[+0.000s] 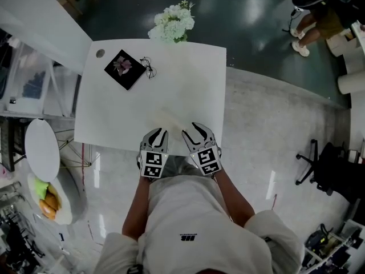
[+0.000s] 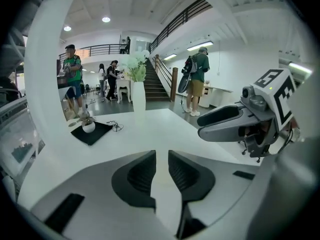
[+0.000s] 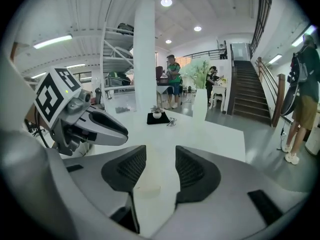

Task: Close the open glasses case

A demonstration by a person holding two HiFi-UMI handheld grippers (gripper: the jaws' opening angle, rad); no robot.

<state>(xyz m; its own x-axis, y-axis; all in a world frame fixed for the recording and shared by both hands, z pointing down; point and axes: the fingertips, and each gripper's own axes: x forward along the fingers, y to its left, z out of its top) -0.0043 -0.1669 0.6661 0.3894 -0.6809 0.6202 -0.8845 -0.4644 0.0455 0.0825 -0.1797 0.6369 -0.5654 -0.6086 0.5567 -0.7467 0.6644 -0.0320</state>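
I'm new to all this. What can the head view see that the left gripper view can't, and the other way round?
Only the head view shows the person's torso, the left gripper's marker cube and an office chair on the floor.

Only the left gripper view shows a staircase, people standing in the hall, such as one with a backpack, and a ceiling light.

Both show the white table, the black mat with a small plant, the glasses beside it, the vase of white flowers, and the right gripper, jaws apart and empty.

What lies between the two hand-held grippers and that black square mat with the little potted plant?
In the head view, only the bare white rectangular table, apart from a faint pale smear I can't identify.
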